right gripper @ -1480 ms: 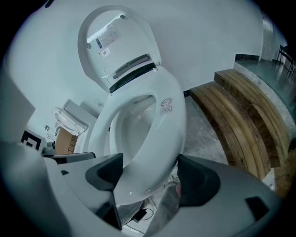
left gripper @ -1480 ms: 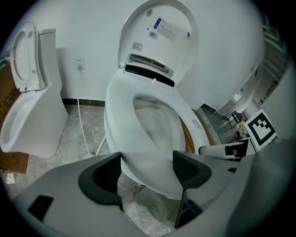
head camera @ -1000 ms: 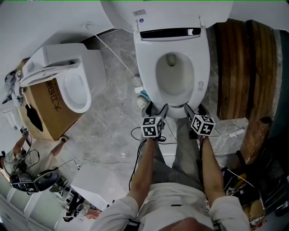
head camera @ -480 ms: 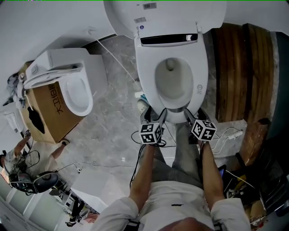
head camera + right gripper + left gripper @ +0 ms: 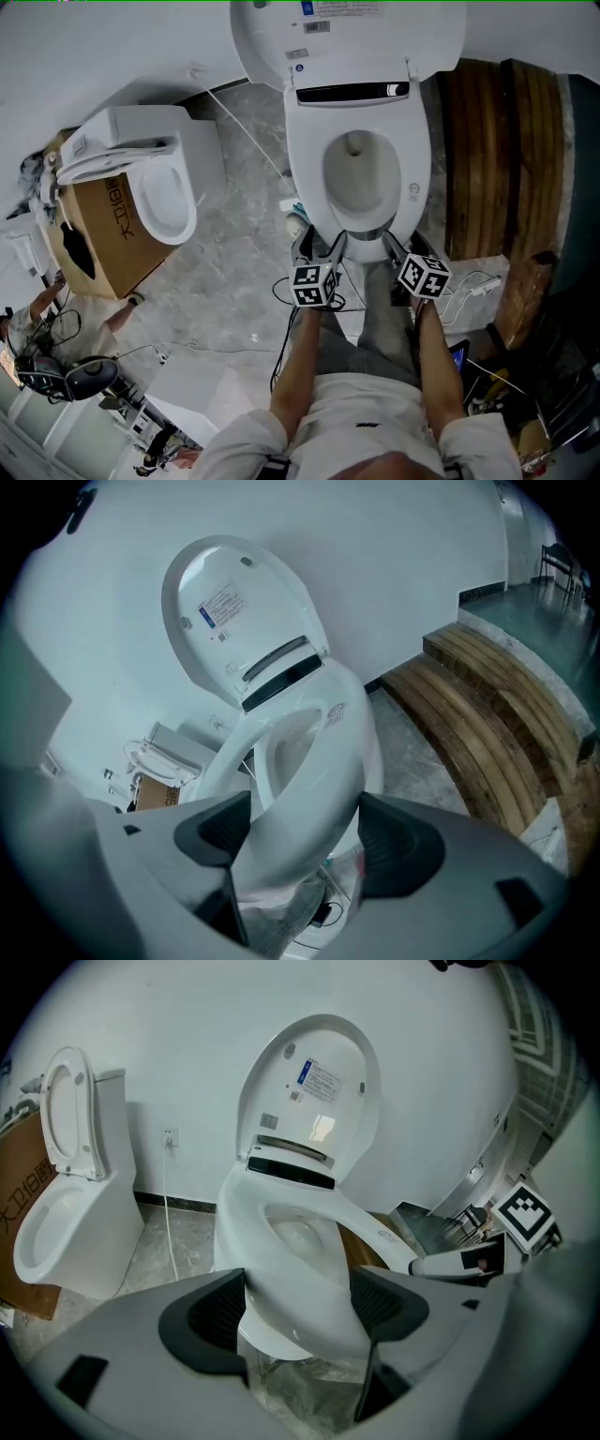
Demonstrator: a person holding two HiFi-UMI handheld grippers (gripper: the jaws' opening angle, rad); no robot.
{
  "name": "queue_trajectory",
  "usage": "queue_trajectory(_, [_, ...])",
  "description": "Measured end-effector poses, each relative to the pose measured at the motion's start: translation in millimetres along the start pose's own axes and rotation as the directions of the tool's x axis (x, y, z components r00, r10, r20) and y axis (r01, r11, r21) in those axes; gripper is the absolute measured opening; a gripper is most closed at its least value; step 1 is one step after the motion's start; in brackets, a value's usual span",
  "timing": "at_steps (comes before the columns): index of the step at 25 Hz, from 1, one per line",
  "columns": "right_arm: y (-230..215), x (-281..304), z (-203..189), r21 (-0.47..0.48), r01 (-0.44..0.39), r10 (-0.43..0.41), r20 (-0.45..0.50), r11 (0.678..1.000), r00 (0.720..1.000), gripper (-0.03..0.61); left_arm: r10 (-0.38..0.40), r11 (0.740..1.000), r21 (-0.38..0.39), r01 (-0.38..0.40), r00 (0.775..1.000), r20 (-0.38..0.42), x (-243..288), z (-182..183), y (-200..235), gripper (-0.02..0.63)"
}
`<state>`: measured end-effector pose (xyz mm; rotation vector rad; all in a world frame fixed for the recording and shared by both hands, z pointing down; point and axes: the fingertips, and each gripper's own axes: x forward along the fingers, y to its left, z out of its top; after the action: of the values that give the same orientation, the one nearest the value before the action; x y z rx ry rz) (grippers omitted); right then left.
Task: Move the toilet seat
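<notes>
Even light, fisheye edges dark

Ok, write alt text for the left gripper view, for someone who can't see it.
The left gripper, jaws open, straddles the front of a white toilet whose seat is down and lid is raised. A second toilet stands at the left, lid up.

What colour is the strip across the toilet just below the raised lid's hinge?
The strip is black; the head view shows it best.

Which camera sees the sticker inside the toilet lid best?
The left gripper view: the sticker faces it almost squarely. The right gripper view shows it tilted; the head view squashes it at the top edge.
</notes>
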<state>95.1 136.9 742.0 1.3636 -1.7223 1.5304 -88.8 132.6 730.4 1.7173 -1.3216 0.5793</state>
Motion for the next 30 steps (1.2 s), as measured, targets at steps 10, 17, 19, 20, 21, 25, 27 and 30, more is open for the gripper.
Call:
queue_trajectory(10, [16.0,-21.9,19.3,0.019,-0.004,0.003,0.026,1.0,1.0,0.38,-0.022,1.0,0.02,0.021,0.999,0.043,-17.8,27.9,-9.1,0.35])
queue_trajectory(17, [29.0,-38.4,35.8,0.027,-0.026,0.025,0.042,0.999,0.999,0.38,-0.043,0.997,0.066,0.039,0.996,0.073,-30.4,52.2,-17.0,0.35])
queue_trajectory(19, [31.6,-41.5,39.1,0.026,-0.031,0.03,0.043,0.999,0.999,0.38,-0.047,0.993,0.115,0.038,0.996,0.081,-33.9,59.1,-19.8,0.35])
queue_trajectory(20, [32.9,-42.8,40.8,0.026,-0.034,0.032,0.044,0.999,0.999,0.38,-0.051,0.989,0.146,0.038,0.995,0.084,-35.5,62.3,-21.5,0.35])
queue_trajectory(21, [34.1,-44.1,42.6,0.028,-0.036,0.035,0.046,0.999,0.998,0.38,-0.056,0.984,0.173,0.041,0.995,0.085,-37.3,65.2,-23.3,0.35])
queue_trajectory(25, [39.6,-50.6,50.4,0.038,-0.043,0.041,0.059,0.998,0.997,0.38,-0.084,0.977,0.204,0.063,0.992,0.094,-47.7,74.6,-26.5,0.35])
queue_trajectory(27, [43.2,-54.2,54.9,0.043,-0.05,0.047,0.068,0.998,0.997,0.38,-0.093,0.976,0.206,0.071,0.991,0.1,-54.6,79.1,-26.9,0.35])
queue_trajectory(30, [48.4,-59.8,62.4,0.053,-0.061,0.057,0.083,0.997,0.995,0.38,-0.111,0.969,0.234,0.083,0.988,0.109,-65.9,88.5,-31.1,0.35])
